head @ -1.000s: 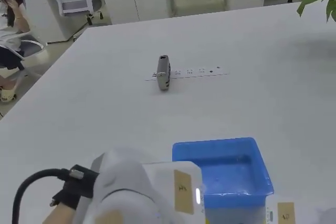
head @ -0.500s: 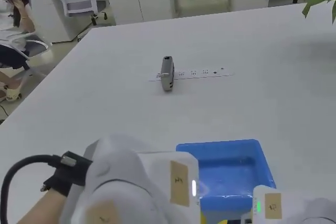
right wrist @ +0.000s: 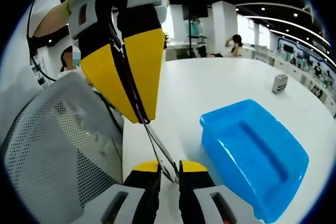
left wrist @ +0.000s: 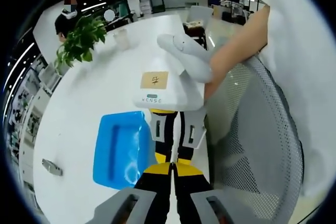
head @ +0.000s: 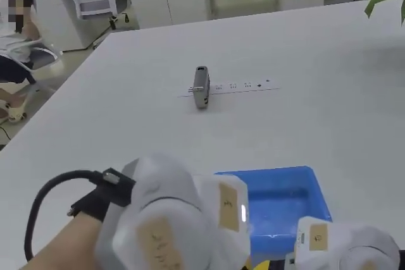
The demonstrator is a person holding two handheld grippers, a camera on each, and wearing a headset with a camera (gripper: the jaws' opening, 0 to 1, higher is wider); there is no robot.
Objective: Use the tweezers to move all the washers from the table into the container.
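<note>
Near edge of table [head: 126,124], by blue container [head: 288,184]: left gripper [right wrist: 143,116] fingers narrow, clamped on tweezers [right wrist: 153,141]; right gripper [right wrist: 169,170] fingers narrow abt the other end. Prob. a hand-over, so one gripper gets a working hold. Washers [head: 243,85] in row far out beside grey block [head: 200,86], well apart from container.

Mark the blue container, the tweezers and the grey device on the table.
blue container [head: 288,197], head view, bare inner floor.
tweezers [right wrist: 157,148], right gripper view, middle of the thin exposed shaft.
grey device [head: 201,86], head view, middle of its body.
</note>
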